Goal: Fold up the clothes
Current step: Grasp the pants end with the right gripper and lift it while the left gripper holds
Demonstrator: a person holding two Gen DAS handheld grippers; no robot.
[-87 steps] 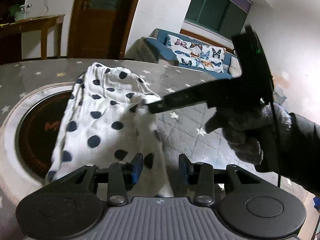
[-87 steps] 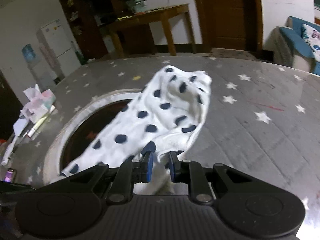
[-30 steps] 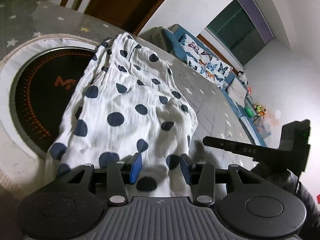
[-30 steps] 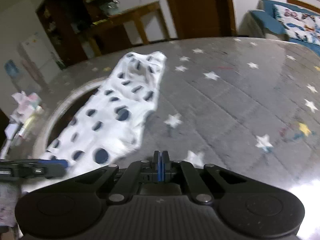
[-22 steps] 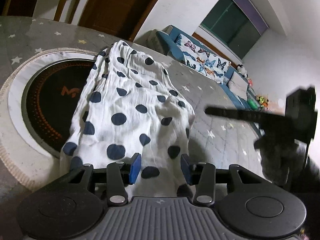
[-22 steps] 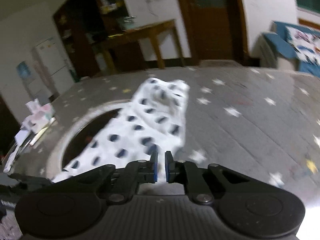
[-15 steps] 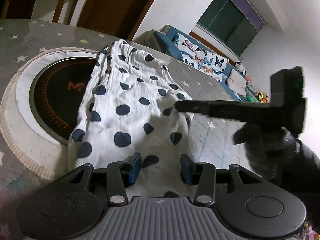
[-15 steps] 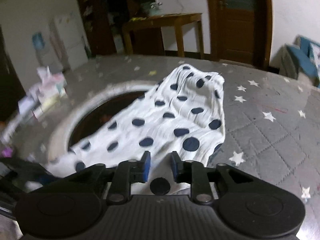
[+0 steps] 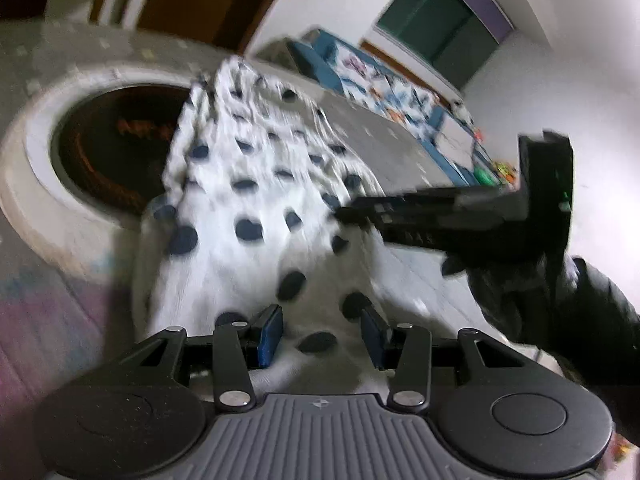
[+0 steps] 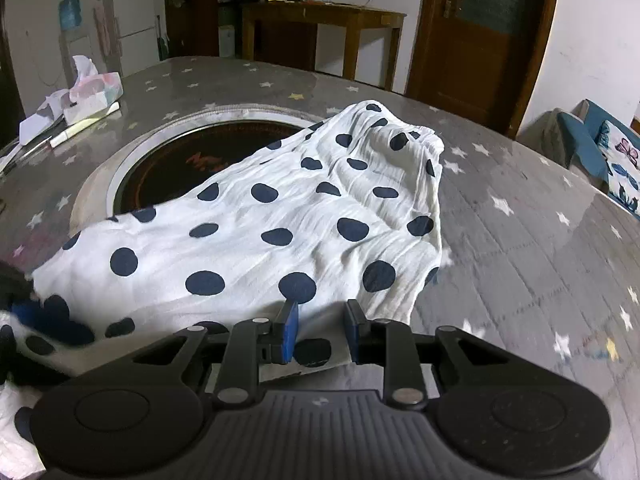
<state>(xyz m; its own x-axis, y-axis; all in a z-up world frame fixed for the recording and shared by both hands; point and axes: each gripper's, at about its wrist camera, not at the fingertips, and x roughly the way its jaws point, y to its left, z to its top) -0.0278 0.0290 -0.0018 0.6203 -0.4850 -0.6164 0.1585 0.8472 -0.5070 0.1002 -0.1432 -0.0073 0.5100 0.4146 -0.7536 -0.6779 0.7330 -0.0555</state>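
A white garment with dark blue polka dots lies spread and rumpled on the grey star-patterned table, partly over a round dark hotplate. My right gripper is open, low over the garment's near hem, with cloth showing between its blue pads. My left gripper is open too, its fingers astride the garment at its near end; that view is blurred. In the left wrist view the right gripper reaches in from the right, held by a dark gloved hand.
A tissue box and loose papers sit at the table's far left. Beyond the table stand a wooden side table, a brown door, a fridge and a blue sofa.
My right gripper went from shut to open and swung back from the bare table over the garment's near hem. The left gripper stayed open and shifted along the cloth, still in motion.
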